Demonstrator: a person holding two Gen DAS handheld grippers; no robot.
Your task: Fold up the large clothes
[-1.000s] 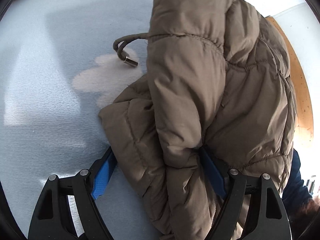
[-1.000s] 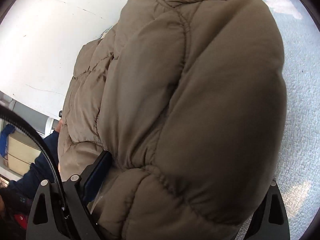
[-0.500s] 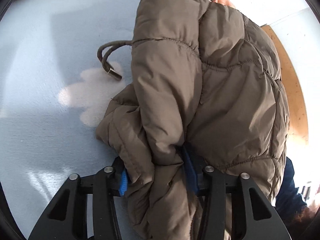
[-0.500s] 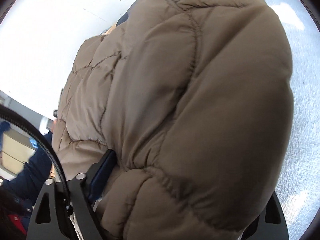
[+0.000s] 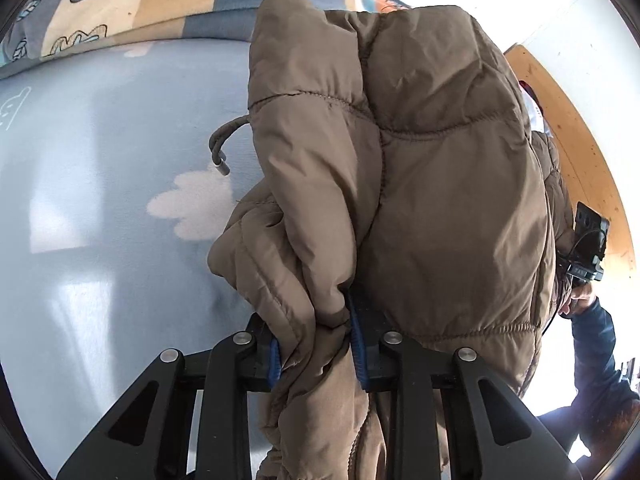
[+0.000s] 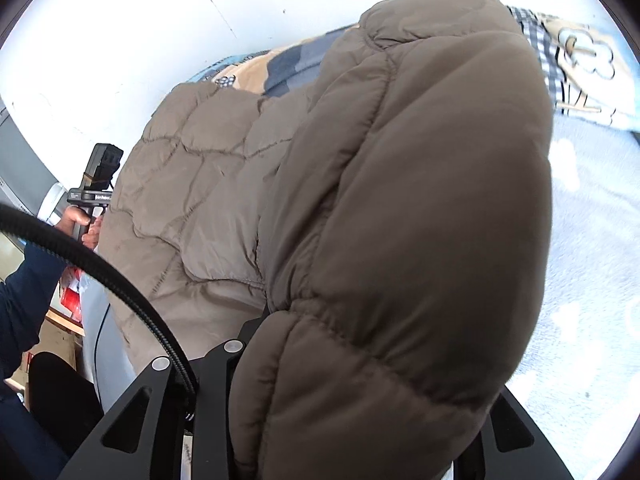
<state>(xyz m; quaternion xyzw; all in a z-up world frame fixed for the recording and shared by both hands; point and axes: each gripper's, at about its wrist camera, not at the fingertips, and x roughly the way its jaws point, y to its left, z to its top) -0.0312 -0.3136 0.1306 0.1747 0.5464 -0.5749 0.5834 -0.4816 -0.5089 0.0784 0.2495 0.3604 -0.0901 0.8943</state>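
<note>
Jaws of your left gripper have just closed onto a bunched fold of the brown puffer jacket, which fills both frames' centres above the blue blanket, and your right gripper has been closing on its bulk too, so you can carry it over.

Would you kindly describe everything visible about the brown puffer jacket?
The jacket is brown, quilted and puffy, of smooth, slightly shiny cloth. It is bunched, with a grey drawcord hanging over the pale blue blanket. The left gripper has just closed on a fold; the right gripper, also closing, is buried under its bulk.
</note>
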